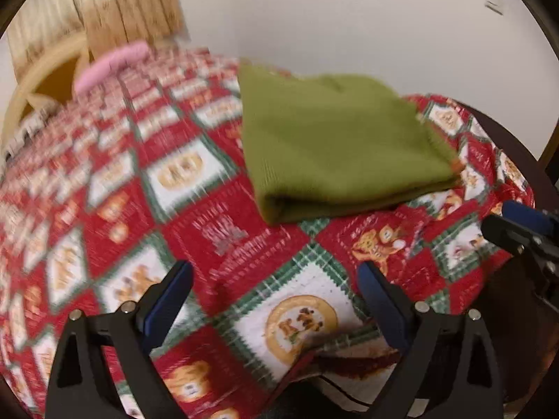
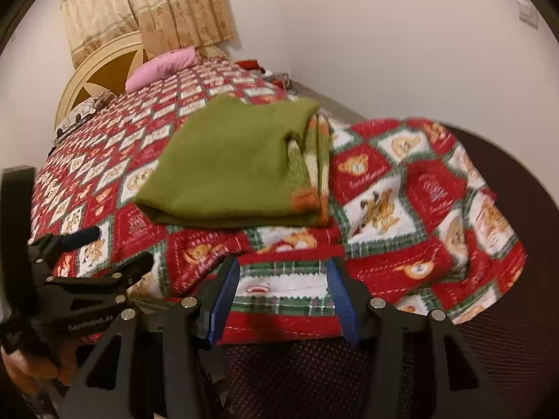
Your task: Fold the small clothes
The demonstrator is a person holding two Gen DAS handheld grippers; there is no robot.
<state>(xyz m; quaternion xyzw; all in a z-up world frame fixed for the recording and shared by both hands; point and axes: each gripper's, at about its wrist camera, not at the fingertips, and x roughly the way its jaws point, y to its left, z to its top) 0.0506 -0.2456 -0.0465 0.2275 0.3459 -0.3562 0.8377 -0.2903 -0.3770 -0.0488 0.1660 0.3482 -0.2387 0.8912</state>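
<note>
A green knitted garment (image 1: pixel 335 143) lies folded flat on the red, white and green patterned bedspread (image 1: pixel 223 241). It also shows in the right wrist view (image 2: pixel 227 171), with a striped orange and white edge on its right side. My left gripper (image 1: pixel 276 279) is open and empty, low over the bedspread, short of the garment's near fold. My right gripper (image 2: pixel 284 272) is open and empty at the bed's near edge, in front of the garment. The right gripper shows at the right edge of the left wrist view (image 1: pixel 520 227); the left gripper shows at the left of the right wrist view (image 2: pixel 94 244).
A pink pillow (image 2: pixel 164 64) lies at the head of the bed by a cream headboard (image 2: pixel 101 66). Beige curtains (image 2: pixel 153 7) hang behind. A white wall (image 2: pixel 384 42) runs along the bed's far side. The bedspread hangs over the dark bed foot (image 2: pixel 506 314).
</note>
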